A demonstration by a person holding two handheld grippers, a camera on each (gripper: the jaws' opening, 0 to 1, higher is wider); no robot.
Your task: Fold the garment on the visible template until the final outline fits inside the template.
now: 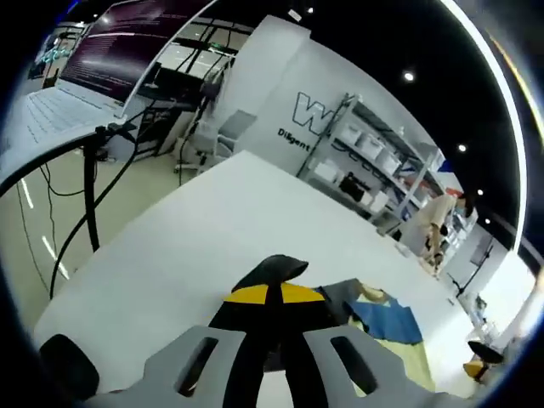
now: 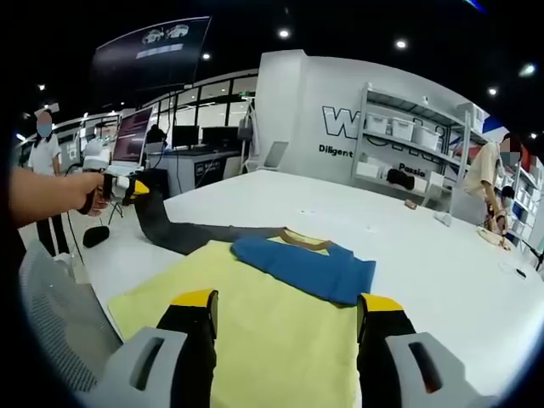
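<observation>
Right tongs (image 2: 287, 316): nearest the lens in the right gripper view; jaws spread wide, nothing between them, poised over the template.
Left tongs (image 1: 274, 293): jaws pressed together, pinching the dark grey sleeve (image 1: 274, 270). In the right gripper view the same tongs (image 2: 138, 189) sit in a person's hand (image 2: 53, 194) at the left, with the sleeve (image 2: 183, 231) stretched from them towards the garment.
Template (image 2: 255, 327): yellow sheet, flat on the table (image 2: 408, 238).
Garment (image 2: 306, 265): blue body bunched on the far part of the template, brown collar at its far edge; the grey sleeve trails off the template across the table. In the left gripper view the garment (image 1: 387, 317) lies just beyond the jaws.
Shelving (image 2: 408, 153): racks by the far wall hold white bins and boxes; contents cannot be told.
Surroundings: people stand at the right and far left.
</observation>
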